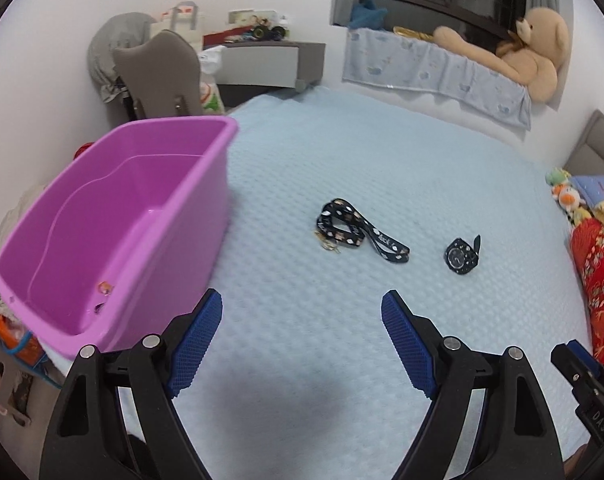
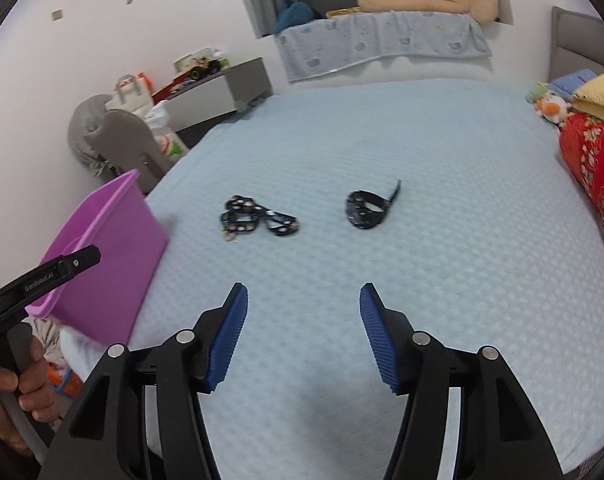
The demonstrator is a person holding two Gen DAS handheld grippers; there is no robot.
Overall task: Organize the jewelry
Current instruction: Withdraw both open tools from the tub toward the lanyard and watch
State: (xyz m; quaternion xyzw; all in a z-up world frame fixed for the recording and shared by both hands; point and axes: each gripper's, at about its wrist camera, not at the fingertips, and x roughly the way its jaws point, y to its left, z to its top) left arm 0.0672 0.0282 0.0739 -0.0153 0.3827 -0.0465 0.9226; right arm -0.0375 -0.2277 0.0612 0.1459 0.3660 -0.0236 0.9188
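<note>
On the pale blue bed cover [image 1: 342,160] lie 2 things well apart from every edge: a black strap [image 1: 358,232] with a small metal clip, and a black watch [image 1: 460,256] just to its right. The purple tub [image 1: 114,220] sits at the bed's left edge and holds a few small trinkets. The left gripper [image 1: 302,304] and the right gripper [image 2: 304,296] hang over bare cover, jaws spread, nothing between them.

The left black two-finger tongs with ribbed blue pads [image 1: 302,340] tilt downward, jaws spread wide with nothing between them. The matching right tongs [image 2: 303,334] tilt the same way, jaws apart and empty. A bare hand [image 2: 6,392] grips the left handle.
</note>
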